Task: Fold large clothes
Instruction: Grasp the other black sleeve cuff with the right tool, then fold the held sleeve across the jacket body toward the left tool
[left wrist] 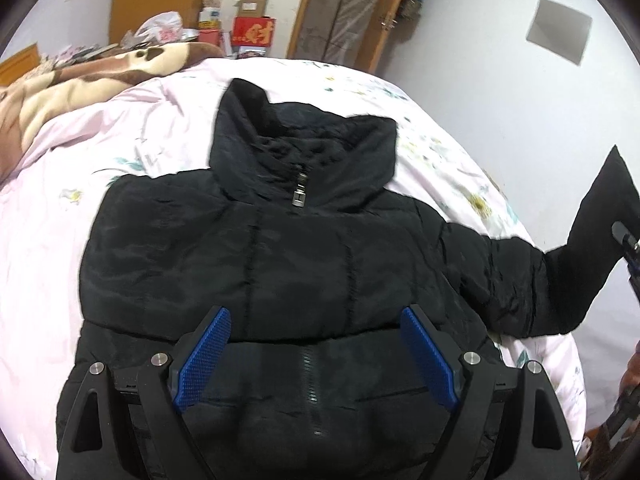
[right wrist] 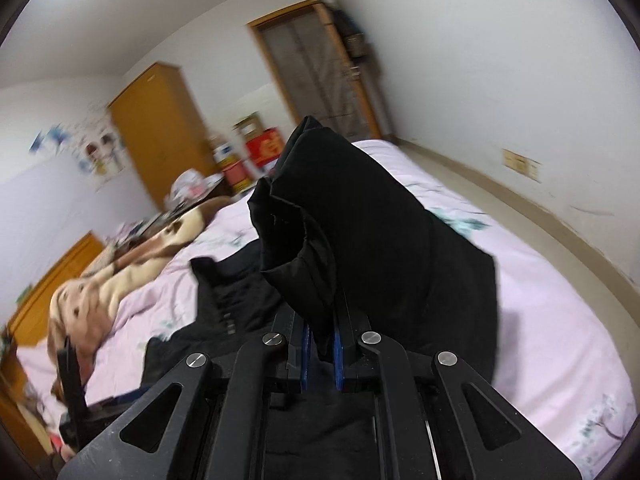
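A black puffer jacket lies front up on a bed with a pink flowered sheet. Its zipper is closed up to the tall collar. One sleeve is lifted off the bed, pinched tight in the right gripper. The left gripper hangs over the jacket's lower part, its blue pads spread wide, holding nothing. A brown and cream blanket lies beside the sheet. A red box behind has gold writing, too blurry to read.
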The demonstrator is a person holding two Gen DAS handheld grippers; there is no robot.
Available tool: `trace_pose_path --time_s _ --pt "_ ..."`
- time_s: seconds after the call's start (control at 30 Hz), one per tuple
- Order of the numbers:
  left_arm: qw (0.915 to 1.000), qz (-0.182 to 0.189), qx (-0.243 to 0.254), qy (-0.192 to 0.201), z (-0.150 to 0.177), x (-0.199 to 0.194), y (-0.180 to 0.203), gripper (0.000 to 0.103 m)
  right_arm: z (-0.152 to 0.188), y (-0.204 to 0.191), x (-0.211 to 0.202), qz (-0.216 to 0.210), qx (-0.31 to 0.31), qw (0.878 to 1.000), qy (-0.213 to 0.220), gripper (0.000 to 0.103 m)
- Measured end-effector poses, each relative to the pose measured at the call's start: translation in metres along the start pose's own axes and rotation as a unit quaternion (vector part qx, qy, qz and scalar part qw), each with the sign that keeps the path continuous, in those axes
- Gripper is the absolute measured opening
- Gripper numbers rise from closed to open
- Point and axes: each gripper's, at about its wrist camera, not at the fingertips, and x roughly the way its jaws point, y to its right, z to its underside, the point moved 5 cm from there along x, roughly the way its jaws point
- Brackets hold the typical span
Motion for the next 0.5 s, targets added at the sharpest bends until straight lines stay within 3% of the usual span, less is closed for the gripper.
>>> trace_pose_path --time_s 0.23,0.5 --pt "0.9994 0.022 -0.025 0.008 -0.016 -0.014 -0.034 0.087 0.027 -0.062 0.046 -0.04 -0.038 0.997 -0.047 0.009" --pt "0.9993 0.01 -0.03 0.021 -0.022 -0.027 -0.076 0.087 0.065 -0.128 0.084 -0.09 -0.05 0.99 -0.094 0.009"
